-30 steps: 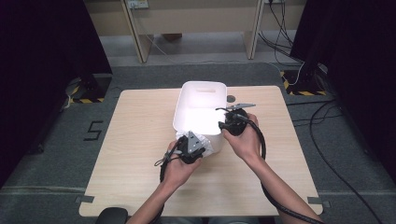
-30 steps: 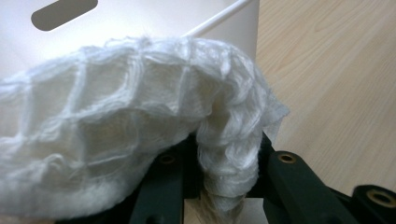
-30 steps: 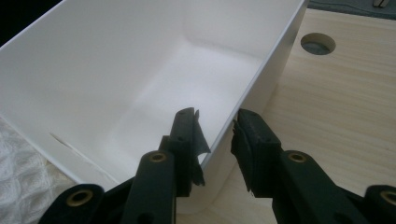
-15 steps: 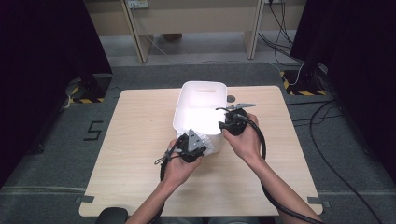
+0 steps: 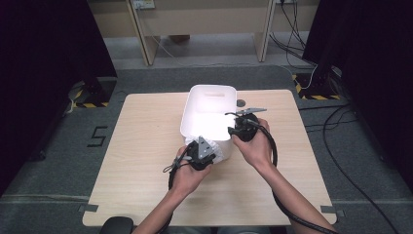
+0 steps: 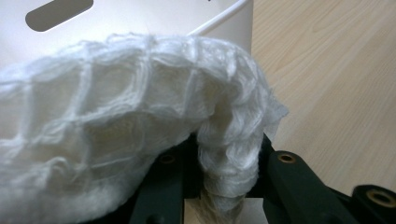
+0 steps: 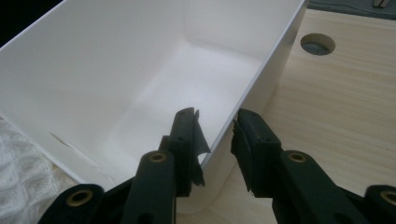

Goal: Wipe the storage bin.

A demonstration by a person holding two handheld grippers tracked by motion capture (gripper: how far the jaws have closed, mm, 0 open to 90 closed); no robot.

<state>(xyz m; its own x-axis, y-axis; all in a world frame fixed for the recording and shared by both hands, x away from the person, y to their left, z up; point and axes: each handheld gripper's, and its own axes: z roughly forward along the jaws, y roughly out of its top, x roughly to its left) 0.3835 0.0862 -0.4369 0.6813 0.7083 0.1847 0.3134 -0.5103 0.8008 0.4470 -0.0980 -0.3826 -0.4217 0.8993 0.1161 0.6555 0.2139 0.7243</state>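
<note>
A white plastic bin (image 5: 210,105) stands in the middle of the wooden table (image 5: 146,146). A white open-weave cloth (image 5: 221,153) hangs over the bin's near end. My left gripper (image 5: 204,150) is at that near end, shut on a bunched fold of the cloth (image 6: 116,116), with the bin's wall (image 6: 140,18) behind. My right gripper (image 5: 234,127) is at the bin's right side. In the right gripper view its jaws (image 7: 217,128) straddle the bin's wall (image 7: 116,70) near the corner, one inside and one outside, shut on the rim. The cloth (image 7: 21,168) shows at the lower left.
A round cable hole (image 5: 240,103) sits in the tabletop just right of the bin. Bare wood lies to the left and right of the bin. Cables (image 5: 341,122) run over the floor at the right, and desk legs (image 5: 141,34) stand beyond the table.
</note>
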